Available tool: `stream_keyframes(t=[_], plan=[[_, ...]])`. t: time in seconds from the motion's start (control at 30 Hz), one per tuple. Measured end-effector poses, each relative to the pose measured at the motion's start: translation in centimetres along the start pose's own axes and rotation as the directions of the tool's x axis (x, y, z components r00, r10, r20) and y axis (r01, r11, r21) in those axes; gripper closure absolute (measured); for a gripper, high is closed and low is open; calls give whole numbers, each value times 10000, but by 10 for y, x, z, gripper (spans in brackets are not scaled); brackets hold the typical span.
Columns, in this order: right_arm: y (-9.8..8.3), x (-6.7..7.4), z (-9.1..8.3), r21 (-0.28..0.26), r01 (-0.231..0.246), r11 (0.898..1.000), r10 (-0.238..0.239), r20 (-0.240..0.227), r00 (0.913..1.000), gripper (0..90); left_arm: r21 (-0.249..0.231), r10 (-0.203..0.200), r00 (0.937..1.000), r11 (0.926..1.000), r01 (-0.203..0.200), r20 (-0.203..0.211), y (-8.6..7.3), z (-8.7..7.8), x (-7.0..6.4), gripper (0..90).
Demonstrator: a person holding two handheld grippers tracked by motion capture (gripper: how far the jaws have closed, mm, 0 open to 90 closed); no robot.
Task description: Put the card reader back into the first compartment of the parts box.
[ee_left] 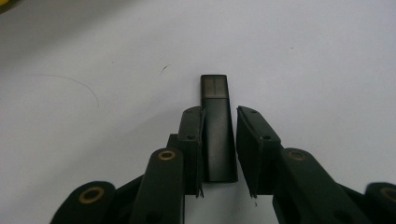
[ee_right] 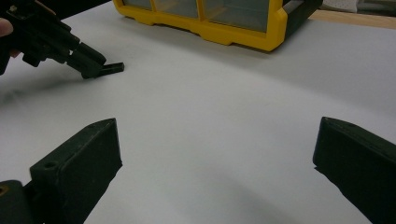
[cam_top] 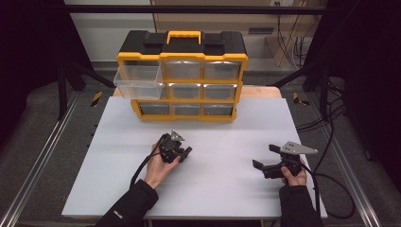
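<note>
In front of the yellow organizer (cam_top: 182, 75), on the white table (cam_top: 118, 189), your left gripper (ee_left: 219, 135) straddles a small black stick (ee_left: 215, 126) lying flat, jaws nearly closed: one pad touches its side, the other stands just off, so it isn't pinched yet. Your right gripper (ee_right: 215, 158) rests wide open and empty, well clear toward the table's right edge. The organizer's top-left drawer (cam_top: 137, 80) juts out open; the bare table between it and the stick leaves room to lift and carry.
</note>
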State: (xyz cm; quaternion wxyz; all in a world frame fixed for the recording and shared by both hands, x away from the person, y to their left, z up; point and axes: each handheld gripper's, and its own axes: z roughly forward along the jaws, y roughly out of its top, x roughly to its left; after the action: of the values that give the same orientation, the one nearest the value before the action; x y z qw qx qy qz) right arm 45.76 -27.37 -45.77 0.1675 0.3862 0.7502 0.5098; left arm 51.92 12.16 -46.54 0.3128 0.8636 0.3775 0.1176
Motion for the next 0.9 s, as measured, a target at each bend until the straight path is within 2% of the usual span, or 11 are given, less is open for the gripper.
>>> stream_keyframes(t=[0.63, 0.9], plan=[[0, 0, 0, -8, 2, 10000, -2, 10, 10000, 11, 165, 108, 9999, 9998, -108, 24, 1, 0, 0, 727], [0, 0, 0, -25, 17, 10000, -17, 9, 10000, 11, -67, 31, 9998, 10000, -30, 188, 3, -6, 0, 727]])
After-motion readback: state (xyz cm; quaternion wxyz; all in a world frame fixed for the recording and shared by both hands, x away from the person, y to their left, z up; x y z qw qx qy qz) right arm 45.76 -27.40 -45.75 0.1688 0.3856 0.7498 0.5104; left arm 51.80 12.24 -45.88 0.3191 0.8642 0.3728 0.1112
